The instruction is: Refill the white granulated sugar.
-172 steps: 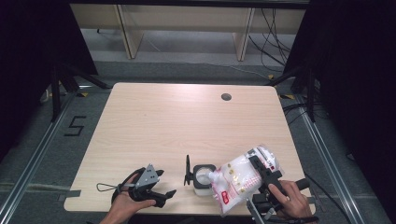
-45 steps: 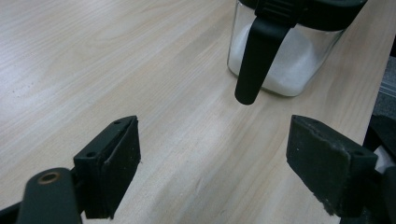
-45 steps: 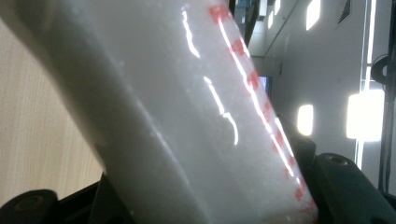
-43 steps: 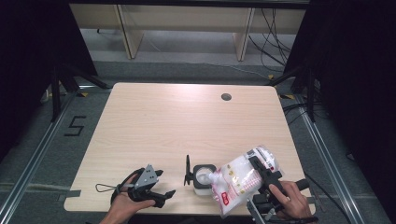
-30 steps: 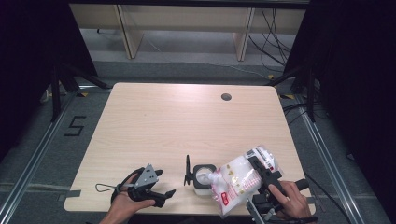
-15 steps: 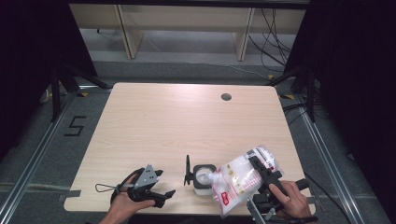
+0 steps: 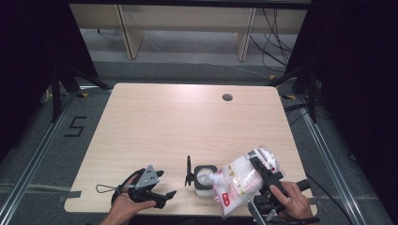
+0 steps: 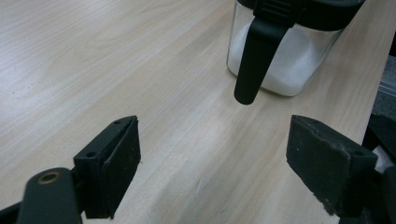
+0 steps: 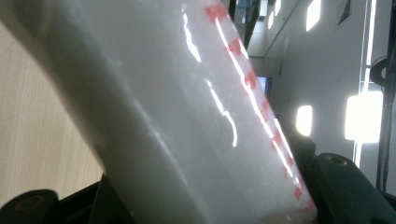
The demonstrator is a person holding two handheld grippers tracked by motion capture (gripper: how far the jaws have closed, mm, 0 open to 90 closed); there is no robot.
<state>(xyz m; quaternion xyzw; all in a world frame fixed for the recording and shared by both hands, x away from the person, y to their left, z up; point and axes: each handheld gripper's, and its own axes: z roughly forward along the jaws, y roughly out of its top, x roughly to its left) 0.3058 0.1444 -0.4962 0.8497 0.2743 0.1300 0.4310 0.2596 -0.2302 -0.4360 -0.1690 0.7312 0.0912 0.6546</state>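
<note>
A clear plastic bag of white granules with red print (image 7: 240, 182) hangs tilted near the table's front right edge. Its lower corner rests over the mouth of a small clear jar (image 7: 204, 178). My right gripper (image 7: 264, 172) is shut on the bag's upper end. In the right gripper view the bag (image 9: 187, 116) presses between the two jaws at the bottom. The jar's black lid (image 7: 188, 171) stands flipped up on its left side. My left gripper (image 7: 164, 183) lies low on the table to the left of the jar, open with nothing between its fingers. The left gripper view shows the jar (image 8: 289, 65), partly filled with white granules, beyond the open gripper (image 8: 219, 158).
The wooden table (image 7: 164, 122) has a round cable hole (image 7: 227, 97) at the back right. Black stands and cables sit on the floor at both sides. A wooden shelf frame stands beyond the far edge. The jar and bag are close to the front edge.
</note>
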